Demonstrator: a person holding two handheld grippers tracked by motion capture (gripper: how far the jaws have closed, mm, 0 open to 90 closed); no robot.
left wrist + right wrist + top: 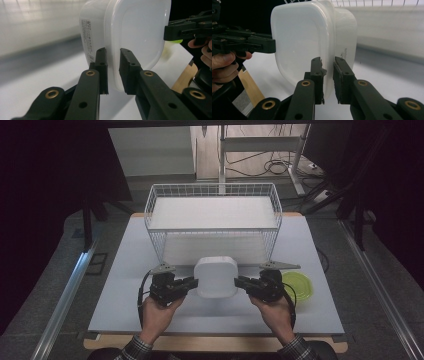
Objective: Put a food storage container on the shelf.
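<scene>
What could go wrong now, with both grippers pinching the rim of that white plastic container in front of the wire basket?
1. Each gripper, left gripper and right gripper, pinches only the thin rim of the white plastic container, so it could slip or tilt if one hand moves unevenly.
2. The white wire basket stands close behind; pushing forward might knock the container against it.
3. The round green lid lies by the right hand and could get bumped.

A flat, pale grey rectangular tabletop (125,285) on a light wooden base occupies the centre of the high view. A white wire-mesh basket (214,220) with a white solid floor stands on the table's far half, upper centre of the frame. A translucent yellow-green round plastic lid (300,287) lies flat at the table's lower right.
</scene>
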